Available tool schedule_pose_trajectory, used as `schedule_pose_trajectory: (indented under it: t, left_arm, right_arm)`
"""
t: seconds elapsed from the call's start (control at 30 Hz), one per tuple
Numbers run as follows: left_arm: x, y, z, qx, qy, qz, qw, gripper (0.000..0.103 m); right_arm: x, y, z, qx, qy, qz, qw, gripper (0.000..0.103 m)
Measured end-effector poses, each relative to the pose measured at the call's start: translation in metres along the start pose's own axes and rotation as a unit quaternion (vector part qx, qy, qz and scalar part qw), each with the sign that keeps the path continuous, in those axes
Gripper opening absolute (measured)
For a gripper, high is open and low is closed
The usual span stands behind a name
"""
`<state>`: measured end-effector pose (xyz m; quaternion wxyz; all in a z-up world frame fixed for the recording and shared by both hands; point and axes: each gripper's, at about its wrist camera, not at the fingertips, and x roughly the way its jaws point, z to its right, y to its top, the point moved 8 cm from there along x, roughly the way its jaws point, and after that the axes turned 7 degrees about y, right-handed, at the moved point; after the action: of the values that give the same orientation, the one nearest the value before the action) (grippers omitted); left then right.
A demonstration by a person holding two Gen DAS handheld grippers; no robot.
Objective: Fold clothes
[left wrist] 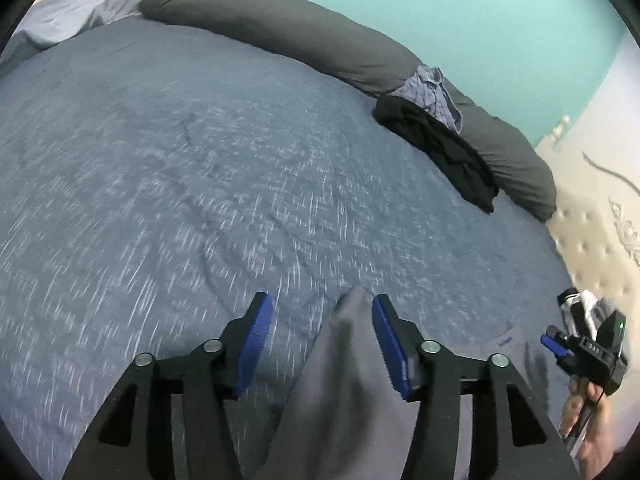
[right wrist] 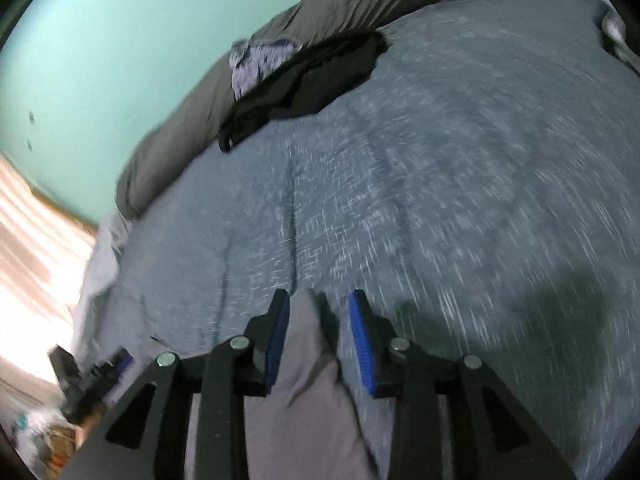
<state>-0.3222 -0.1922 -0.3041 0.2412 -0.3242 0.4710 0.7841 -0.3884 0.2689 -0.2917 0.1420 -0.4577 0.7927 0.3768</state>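
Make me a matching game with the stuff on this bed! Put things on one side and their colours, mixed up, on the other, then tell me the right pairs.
Things:
1. bedspread
2. long pillow
3. crumpled garment beside the pillow
4. gripper pads

Colours:
A. black
B. bright blue
C. speckled grey-blue
D. dark grey

Pairs: 1-C, 2-D, 3-A, 4-B
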Motion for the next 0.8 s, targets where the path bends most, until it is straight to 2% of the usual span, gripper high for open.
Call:
schedule_pose_trajectory:
  t: [0.03, 0.2, 0.3, 0.37, 0.53, 0.7, 0.8]
  left_arm:
    - [-0.006, -0.005, 0.001, 0.002, 0.000, -0.001, 1.0000, 0.067]
    - [-0.036, -0.035, 0.002, 0.017, 0.003, -0.008, 0.9998, 0.069]
    - [-0.054, -0.061, 0.001, 0.014, 0.002, -0.016, 0.9998, 0.073]
    - [-0.062, -0.076, -0.001, 0.010, 0.007, -0.019, 0.9998, 0.075]
    - [-0.079, -0.112, -0.009, -0.001, 0.020, -0.025, 0.9995, 0.076]
    - [-0.082, -0.128, -0.011, -0.005, 0.024, -0.019, 0.9995, 0.076]
    - [-0.079, -0.134, -0.018, -0.019, 0.025, -0.014, 0.9994, 0.079]
  right_arm:
    - [-0.010, -0.005, 0.002, 0.014, 0.005, 0.007, 1.000, 0.035]
    - [-0.053, -0.047, 0.023, 0.074, -0.005, 0.034, 0.997, 0.035]
    - [-0.068, -0.075, 0.031, 0.088, -0.018, 0.034, 0.995, 0.036]
    - [-0.070, -0.088, 0.034, 0.088, -0.027, 0.032, 0.995, 0.036]
    - [-0.076, -0.115, 0.032, 0.084, -0.017, 0.034, 0.996, 0.036]
    - [-0.077, -0.127, 0.031, 0.065, -0.024, 0.025, 0.997, 0.036]
    - [-0.071, -0.137, 0.035, 0.075, -0.024, 0.013, 0.997, 0.036]
